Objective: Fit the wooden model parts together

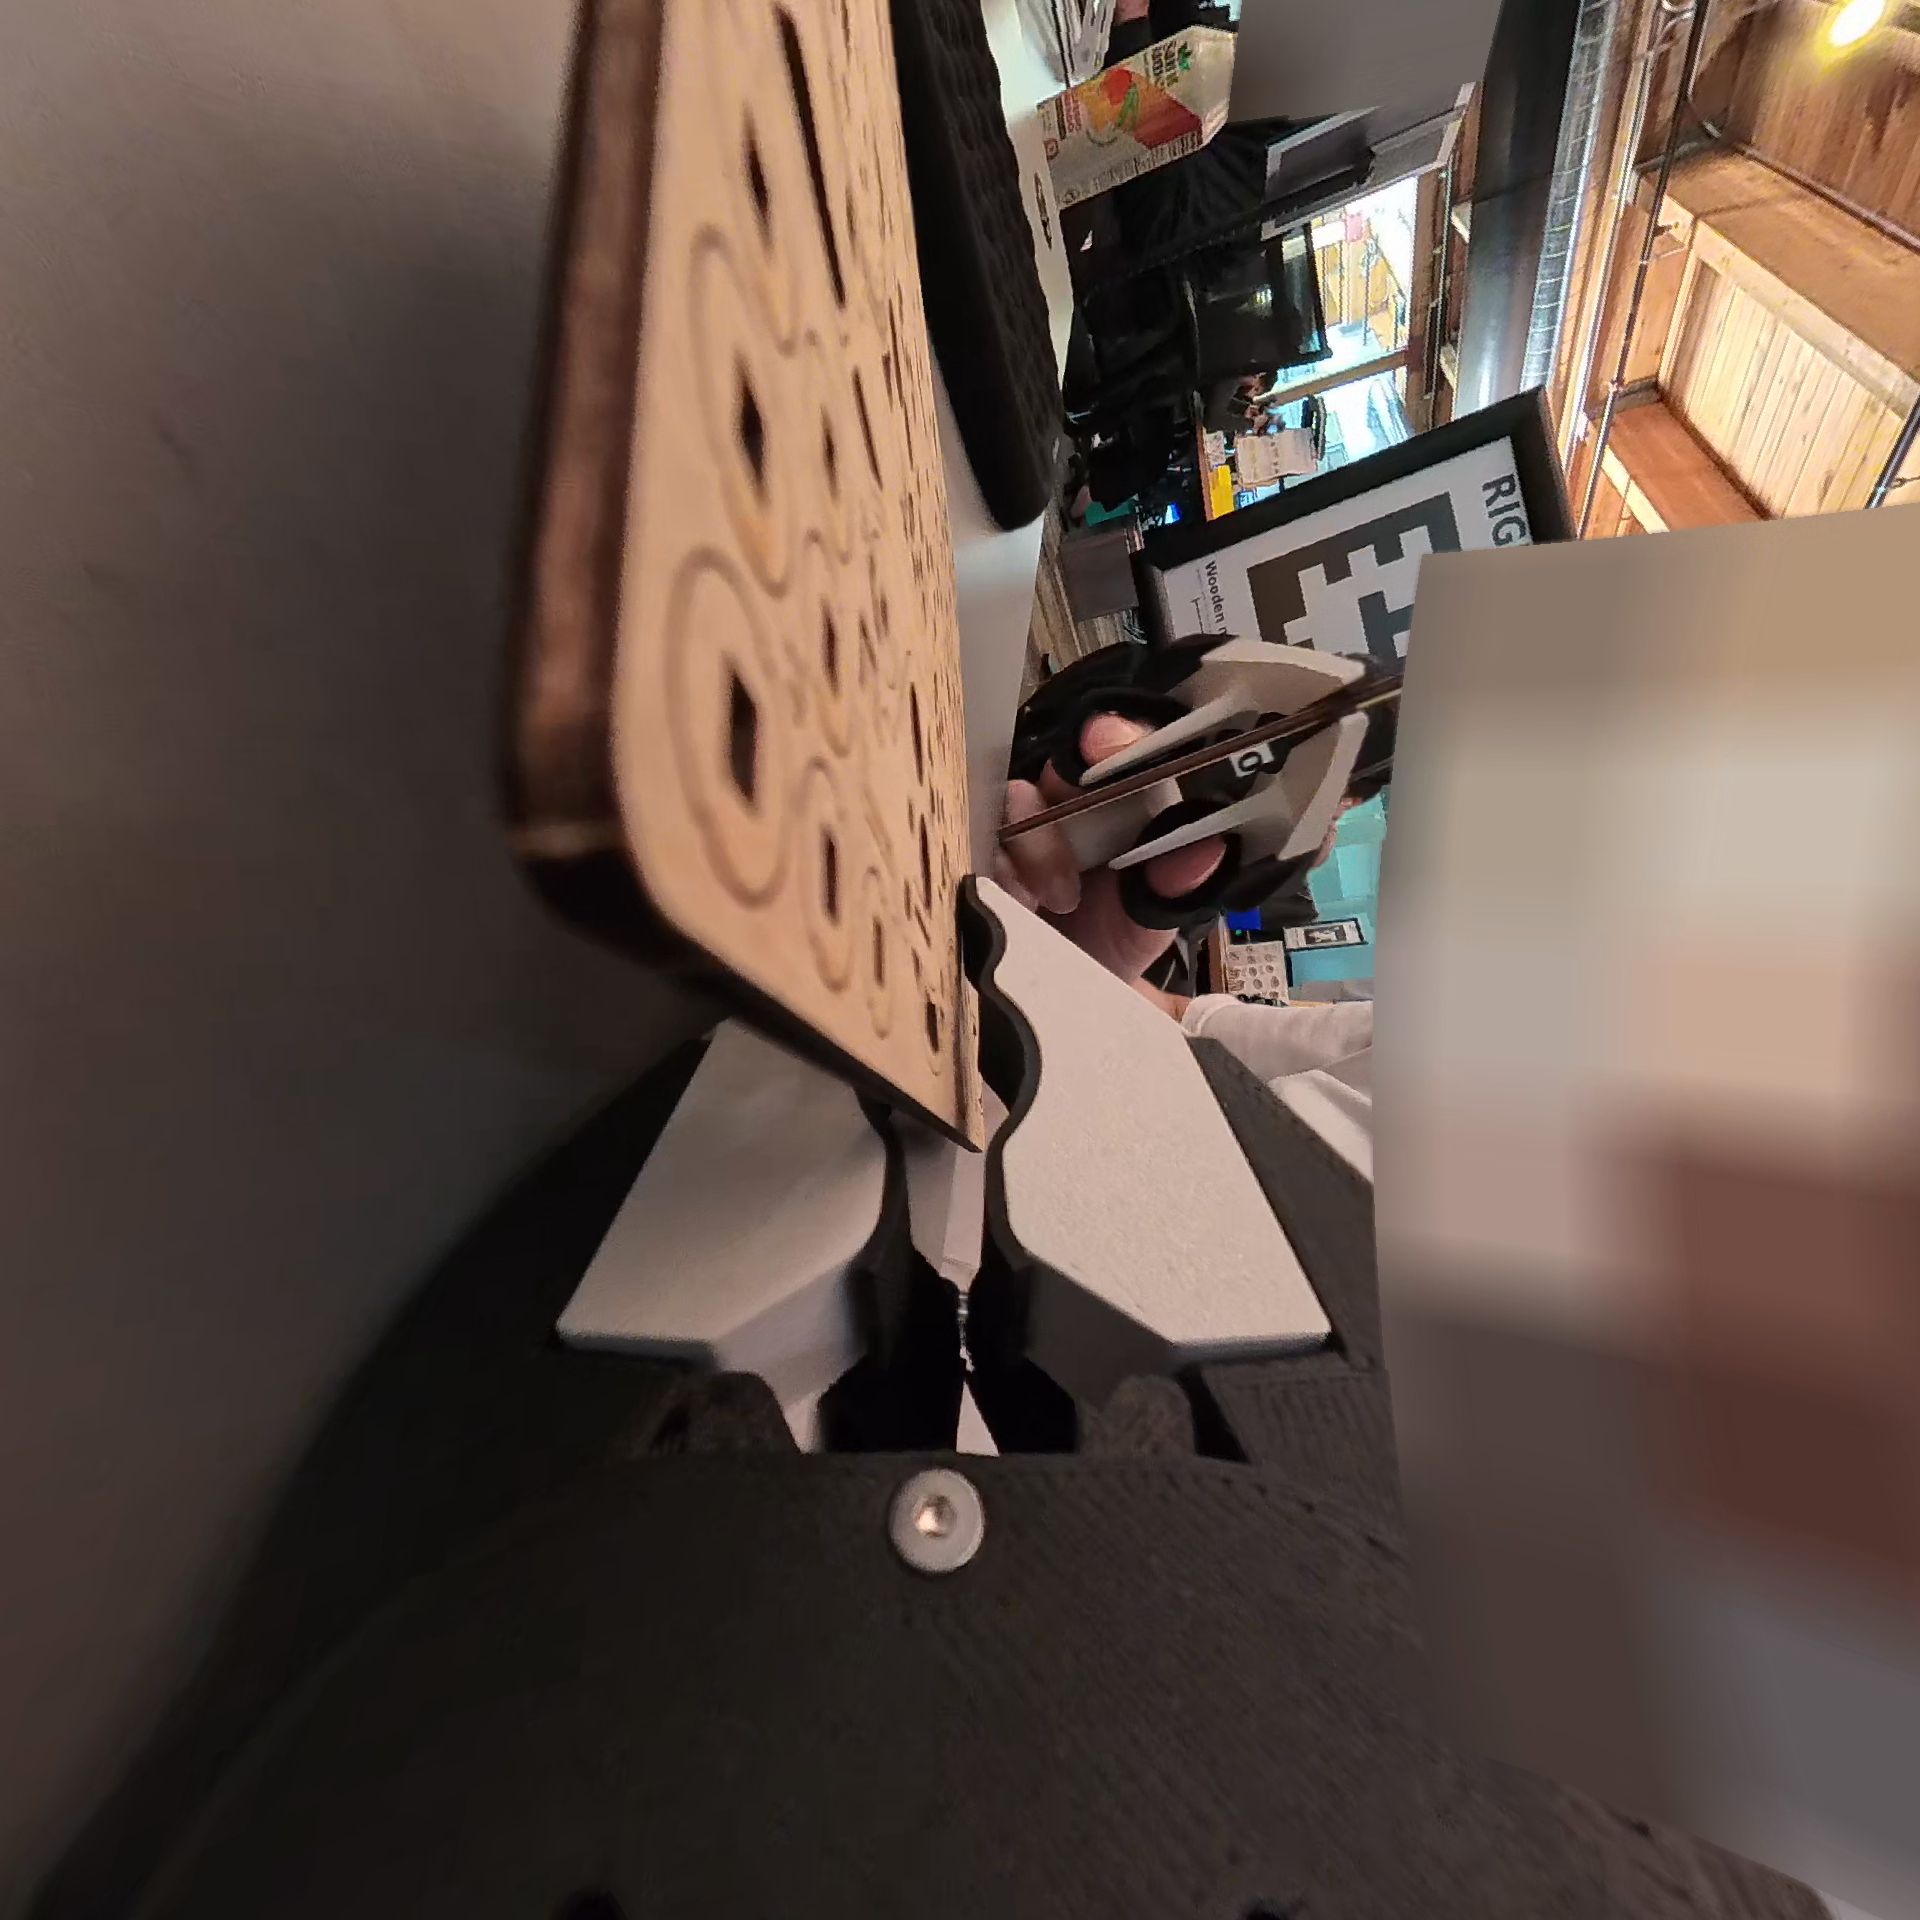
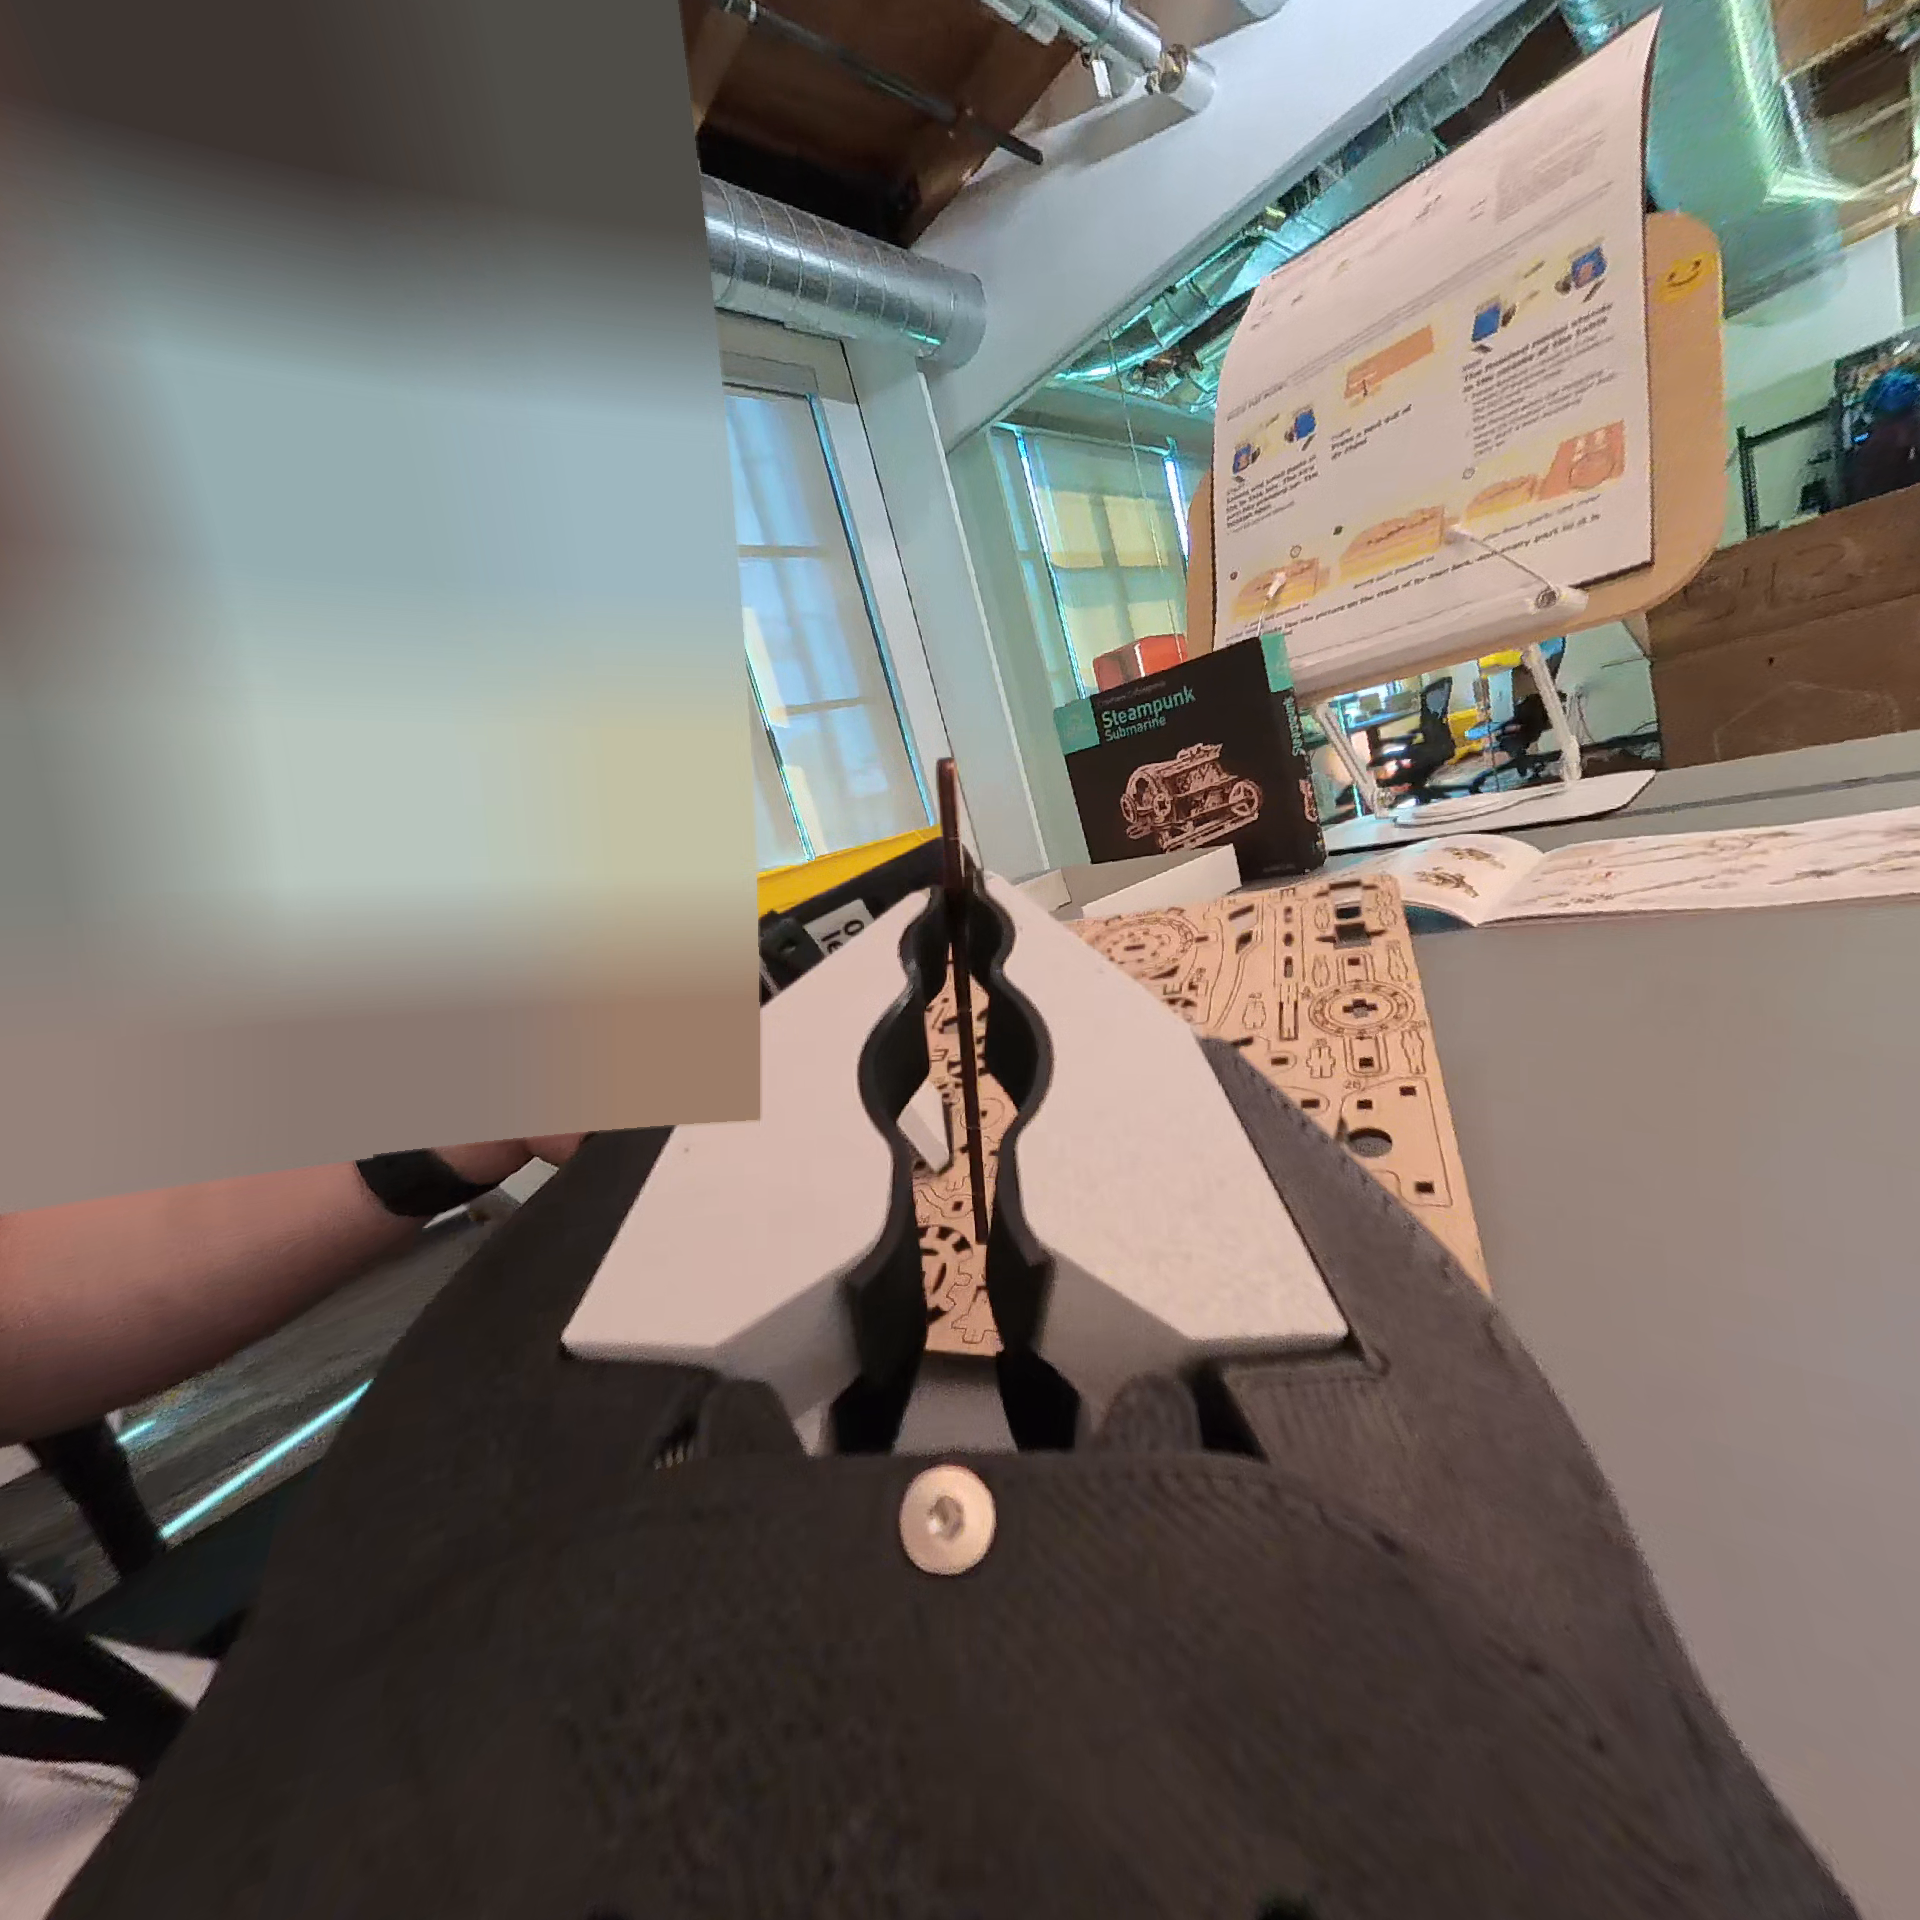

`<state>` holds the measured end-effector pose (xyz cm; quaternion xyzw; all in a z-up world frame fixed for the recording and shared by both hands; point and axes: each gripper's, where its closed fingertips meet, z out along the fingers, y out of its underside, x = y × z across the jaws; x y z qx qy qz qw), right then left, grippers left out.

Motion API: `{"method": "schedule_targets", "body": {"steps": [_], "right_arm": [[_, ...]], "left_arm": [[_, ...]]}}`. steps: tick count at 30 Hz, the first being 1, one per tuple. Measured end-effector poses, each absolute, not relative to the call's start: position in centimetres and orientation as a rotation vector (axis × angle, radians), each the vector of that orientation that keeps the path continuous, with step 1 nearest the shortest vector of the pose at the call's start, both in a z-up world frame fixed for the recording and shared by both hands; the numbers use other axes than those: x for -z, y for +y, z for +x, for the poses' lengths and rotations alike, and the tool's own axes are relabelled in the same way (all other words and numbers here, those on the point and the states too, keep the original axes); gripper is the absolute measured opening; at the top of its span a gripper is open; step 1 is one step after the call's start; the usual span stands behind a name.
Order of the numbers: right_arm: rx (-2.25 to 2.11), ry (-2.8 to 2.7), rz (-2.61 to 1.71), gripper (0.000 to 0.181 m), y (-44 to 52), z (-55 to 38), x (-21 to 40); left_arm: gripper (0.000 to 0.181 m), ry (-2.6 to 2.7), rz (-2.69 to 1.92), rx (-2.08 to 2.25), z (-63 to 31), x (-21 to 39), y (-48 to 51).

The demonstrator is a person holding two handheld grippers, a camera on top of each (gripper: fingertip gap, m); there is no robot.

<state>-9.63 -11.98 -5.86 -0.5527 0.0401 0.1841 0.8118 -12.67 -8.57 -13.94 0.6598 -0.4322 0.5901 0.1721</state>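
Black housing with one silver screw (image 1: 936,1523) fills the near part of the left wrist view; ahead of it the left gripper (image 1: 971,1039) pinches the corner of a laser-cut plywood sheet (image 1: 769,520) between its fingers (image 1: 1101,1091). Sheet rises beyond the fingertips, tilted, dark burnt edge facing left. Farther off, right of the fingertips, the right gripper (image 1: 1216,769) shows, with a thin wooden sheet (image 1: 1195,764) edge-on in its fingers.

Right wrist view: same black housing near, fingers (image 2: 1122,1091) nearly together, clamping that thin sheet (image 2: 961,997) edge-on; its tip stands past the fingertips. Left of the fingers, a person's forearm (image 2: 208,1278). Beyond and right of the fingers, another cut-out plywood sheet (image 2: 1320,1018) lies flat on the grey counter (image 2: 1662,1195). Farther back, a dark kit box (image 2: 1195,769), an open booklet (image 2: 1662,873), an instruction sheet on a stand (image 2: 1455,364).
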Motion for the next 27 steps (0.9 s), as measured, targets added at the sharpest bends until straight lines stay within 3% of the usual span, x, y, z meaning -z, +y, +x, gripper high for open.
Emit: {"method": "schedule_targets", "body": {"steps": [1,27], "right_arm": [[-0.391,0.095,-1.172,0.002,-12.0,-9.6,5.9],[-0.285,-0.091,-1.221,0.003,-11.9,-11.7,6.9]], "left_arm": [[0.000,-1.228,1.872,-1.673,-12.8,14.0,-8.6],[0.000,-1.275,1.871,-1.666,-13.2,14.1,-9.0]]}}
